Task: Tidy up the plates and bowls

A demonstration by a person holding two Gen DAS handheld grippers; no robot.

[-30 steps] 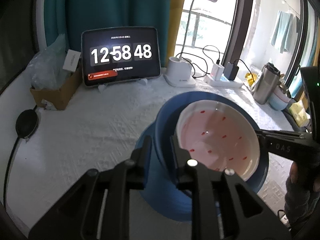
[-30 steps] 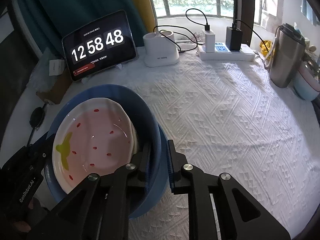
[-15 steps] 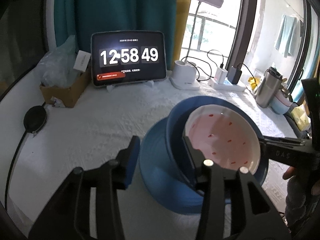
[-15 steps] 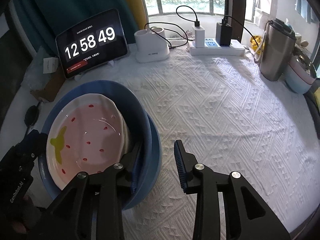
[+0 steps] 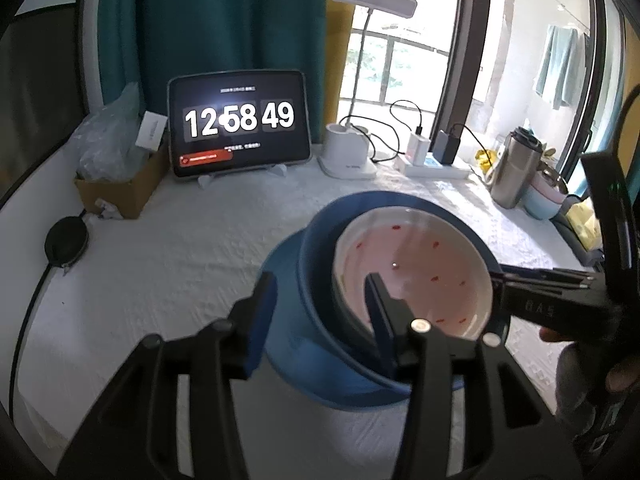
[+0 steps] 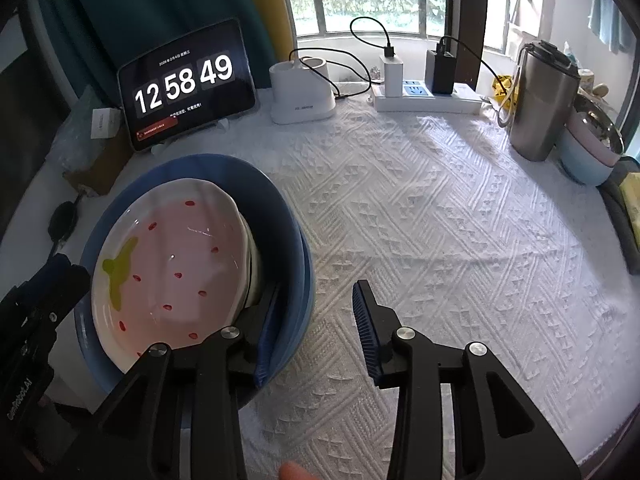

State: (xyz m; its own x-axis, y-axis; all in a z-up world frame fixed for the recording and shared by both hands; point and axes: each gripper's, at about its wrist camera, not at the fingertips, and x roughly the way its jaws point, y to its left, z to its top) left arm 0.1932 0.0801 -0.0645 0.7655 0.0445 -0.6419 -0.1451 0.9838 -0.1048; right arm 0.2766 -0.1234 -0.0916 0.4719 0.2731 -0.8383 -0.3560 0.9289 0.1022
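Stack sat on the white tablecloth point(image 6: 440, 216), in front of the clock tablet point(image 6: 186, 84) and a little to its right: strawberry dish point(image 6: 176, 268) nested in the blue bowl point(image 6: 256, 200), and that in a wider blue dish point(image 5: 280, 280) underneath.

Left gripper point(image 5: 320, 300) had just been opening. Its jaws straddled the blue bowl's rim on the side away from the tablet, one finger outside the wall, one over the strawberry dish, neither pad pressing. So released, not gripping.

Right gripper point(image 6: 316, 320) likewise: jaws had just been opening, the inner pad sat close to the bowl's rim, the outer one hung clear over the cloth. Can't tell if the inner pad was touching. Nothing was pinched.

Handling, my read:
- Looked like glazed ceramic: stiff, brittle, slick under the pads, and heavy as a nested stack.
- Pinch a rim wall, one pad inside and one out. Two opposite rim grips for the whole stack, since one side alone would likely tip it.
- The strawberry dish sat loose and off-centre toward the tablet, so any tilt could slide it.
- Set down flat, no dropping.

Stacking looked done at this spot.
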